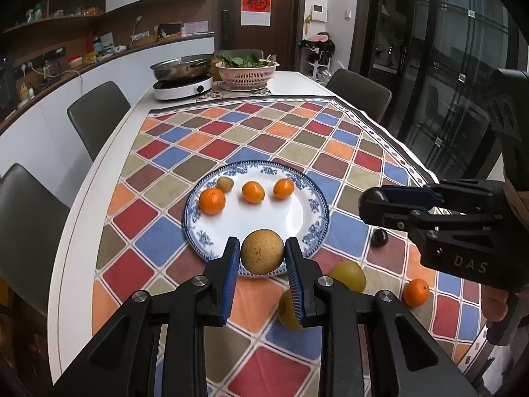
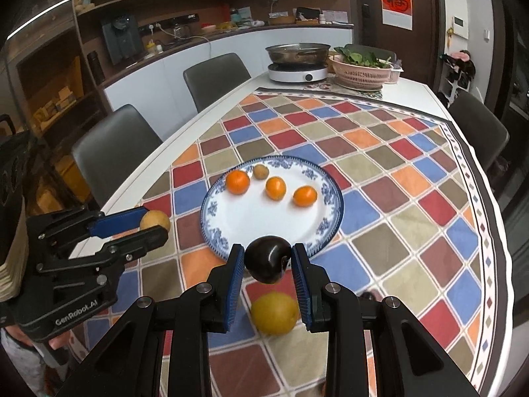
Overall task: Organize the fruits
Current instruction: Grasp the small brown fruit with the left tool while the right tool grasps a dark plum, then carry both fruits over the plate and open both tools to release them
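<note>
My left gripper (image 1: 263,252) is shut on a round tan speckled fruit (image 1: 263,250), held above the near rim of a blue-and-white plate (image 1: 277,218). The plate (image 2: 261,218) carries three oranges (image 1: 212,201) and a small brownish-green fruit (image 1: 225,184). My right gripper (image 2: 267,261) is shut on a dark glossy plum (image 2: 267,259), also above the plate's near rim. In the right wrist view the left gripper (image 2: 155,225) shows at the left with the tan fruit (image 2: 155,220). In the left wrist view the right gripper (image 1: 370,203) enters from the right.
On the checked tablecloth near me lie two yellow fruits (image 1: 348,274) (image 1: 289,311), an orange (image 1: 415,292) and a dark plum (image 1: 379,237). Far end: induction cooker with steel pot (image 1: 183,81) and a pink colander of greens (image 1: 246,72). Grey chairs (image 1: 99,115) line the table.
</note>
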### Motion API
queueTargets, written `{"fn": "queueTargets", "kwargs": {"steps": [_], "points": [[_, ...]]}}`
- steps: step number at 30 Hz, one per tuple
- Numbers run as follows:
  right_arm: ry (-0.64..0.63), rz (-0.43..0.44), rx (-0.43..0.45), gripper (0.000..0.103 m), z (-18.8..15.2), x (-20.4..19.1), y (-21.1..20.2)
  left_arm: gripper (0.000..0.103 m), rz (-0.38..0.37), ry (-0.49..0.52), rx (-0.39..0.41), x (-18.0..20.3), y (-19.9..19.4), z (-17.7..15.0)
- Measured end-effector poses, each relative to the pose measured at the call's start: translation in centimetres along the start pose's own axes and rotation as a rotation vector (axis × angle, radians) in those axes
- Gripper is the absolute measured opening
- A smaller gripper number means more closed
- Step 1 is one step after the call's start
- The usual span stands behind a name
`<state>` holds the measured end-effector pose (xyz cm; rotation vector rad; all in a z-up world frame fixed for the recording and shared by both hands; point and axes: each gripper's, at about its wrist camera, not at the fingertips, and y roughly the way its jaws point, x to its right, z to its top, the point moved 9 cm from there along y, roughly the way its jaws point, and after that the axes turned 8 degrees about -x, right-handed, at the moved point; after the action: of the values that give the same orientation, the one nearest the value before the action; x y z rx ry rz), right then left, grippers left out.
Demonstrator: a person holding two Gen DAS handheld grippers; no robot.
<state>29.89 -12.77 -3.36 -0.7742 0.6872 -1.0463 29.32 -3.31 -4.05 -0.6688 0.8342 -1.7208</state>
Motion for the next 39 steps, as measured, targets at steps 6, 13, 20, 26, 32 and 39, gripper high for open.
{"fn": "queueTargets", "kwargs": {"steps": [6, 13, 20, 26, 32, 39], "points": [[0.021, 0.023, -0.015, 0.03, 1.7, 0.6, 1.8, 0.028, 0.009, 0.012, 0.001, -0.7, 1.2, 1.7], [0.04, 0.021, -0.058, 0.03, 2.8, 1.6, 4.8, 0.028, -0.024, -0.028, -0.054, -2.1, 4.7, 3.0], [0.041, -0.004, -0.1, 0.03, 3.9, 2.6, 7.6, 0.028, -0.027, -0.058, -0.12, -3.4, 8.4, 3.8], [0.046, 0.003, -0.153, 0.03, 4.3, 3.1, 10.1, 0.028, -0.027, -0.075, -0.165, -4.1, 10.9, 4.4], [0.067, 0.012, -0.188, 0.031, 4.7, 3.7, 11.9, 0.028, -0.027, -0.067, -0.209, -4.3, 12.9, 4.6], [0.074, 0.011, -0.21, 0.031, 5.1, 4.1, 13.1, 0.028, -0.037, -0.077, -0.239, -4.4, 14.2, 4.6]]}}
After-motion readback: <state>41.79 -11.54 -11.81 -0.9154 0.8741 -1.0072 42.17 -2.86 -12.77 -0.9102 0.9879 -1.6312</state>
